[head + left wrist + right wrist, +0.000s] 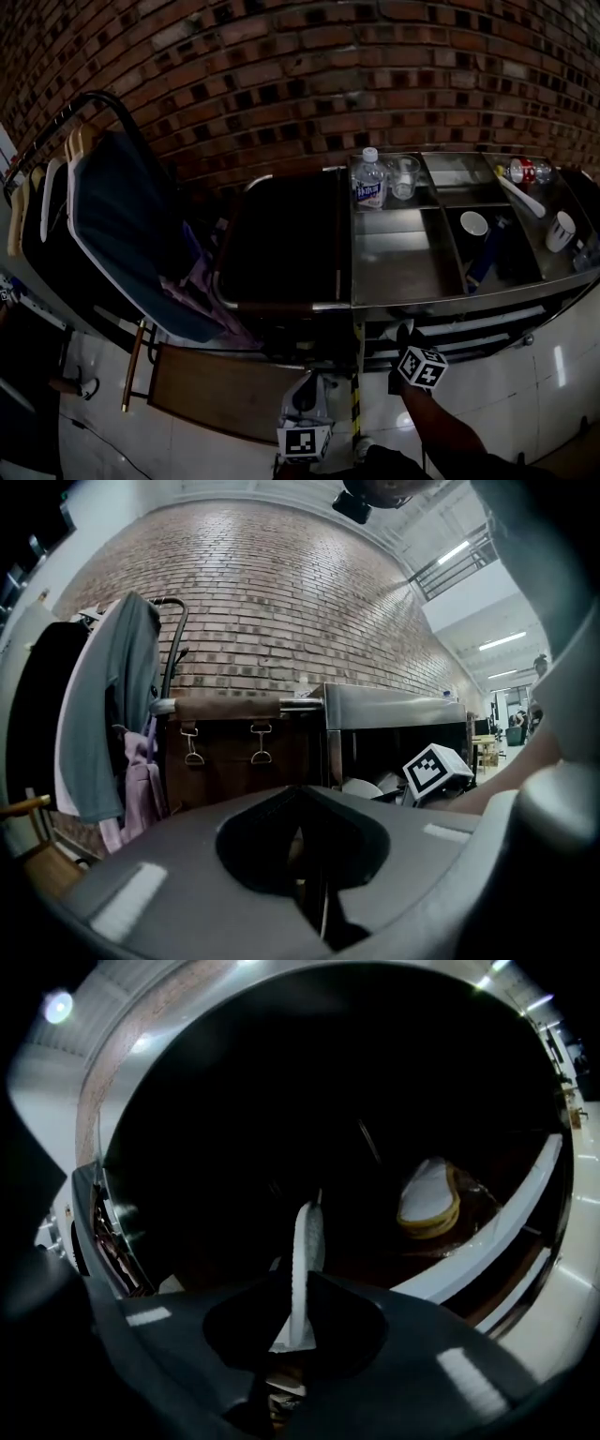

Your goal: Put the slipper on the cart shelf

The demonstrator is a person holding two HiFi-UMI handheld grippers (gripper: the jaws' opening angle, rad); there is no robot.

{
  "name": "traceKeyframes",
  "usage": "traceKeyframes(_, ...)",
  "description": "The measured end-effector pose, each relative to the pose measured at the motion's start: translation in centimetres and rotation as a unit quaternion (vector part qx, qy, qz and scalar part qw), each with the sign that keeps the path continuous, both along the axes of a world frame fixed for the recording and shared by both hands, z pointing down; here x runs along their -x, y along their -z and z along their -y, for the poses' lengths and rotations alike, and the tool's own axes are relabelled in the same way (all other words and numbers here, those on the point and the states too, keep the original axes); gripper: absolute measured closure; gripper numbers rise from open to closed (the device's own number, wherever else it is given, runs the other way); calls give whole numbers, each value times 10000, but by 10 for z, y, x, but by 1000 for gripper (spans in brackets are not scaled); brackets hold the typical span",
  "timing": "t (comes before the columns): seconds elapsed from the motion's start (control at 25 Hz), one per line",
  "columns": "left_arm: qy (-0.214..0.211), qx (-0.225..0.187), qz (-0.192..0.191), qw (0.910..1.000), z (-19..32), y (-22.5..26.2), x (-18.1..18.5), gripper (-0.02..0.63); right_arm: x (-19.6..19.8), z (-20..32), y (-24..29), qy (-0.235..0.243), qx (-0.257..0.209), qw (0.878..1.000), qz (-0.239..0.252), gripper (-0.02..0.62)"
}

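Clamping a white slipper [305, 1241] on edge in the right gripper [298, 1283], reaching into the dark lower shelf [487, 1246] of the cart [398, 267]. Holding the left gripper [302, 794] level alongside, jaws together on nothing, pointing at a brown bag [234, 752]. Viewing a second slipper [429, 1199] lying flat deeper on that shelf. Facing a brick wall [328, 75] beyond.

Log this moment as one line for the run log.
right hand-held gripper: shut on slipper, at cart shelf | second slipper: lying on that shelf | left hand-held gripper: shut, empty
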State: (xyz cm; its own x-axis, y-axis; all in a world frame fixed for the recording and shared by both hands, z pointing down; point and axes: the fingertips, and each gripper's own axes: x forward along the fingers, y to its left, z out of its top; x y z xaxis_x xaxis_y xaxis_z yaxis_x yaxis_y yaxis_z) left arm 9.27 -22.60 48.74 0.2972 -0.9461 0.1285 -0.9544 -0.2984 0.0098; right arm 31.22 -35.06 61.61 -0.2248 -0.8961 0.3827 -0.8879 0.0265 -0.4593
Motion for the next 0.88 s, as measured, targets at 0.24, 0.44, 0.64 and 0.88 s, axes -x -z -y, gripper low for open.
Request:
traceKeyframes(0.24, 36, -10, -34, 10000, -3, 2, -2, 592, -11, 10, -13, -33, 144, 9986, -517, 518)
traceKeyframes(0.44, 142, 45, -87, 9999, -7, 0, 3, 592, -19, 16, -14, 27, 147, 9872, -1590, 458)
traceKeyframes(0.64, 254, 41, -169, 9995, -13, -4, 7, 592, -23, 17, -20, 116, 254, 9711, -2371, 397)
traceKeyframes(0.88, 274, 55, -148, 9995, -22, -2, 8, 592, -25, 21, -10, 95, -49, 9656, -2597, 364)
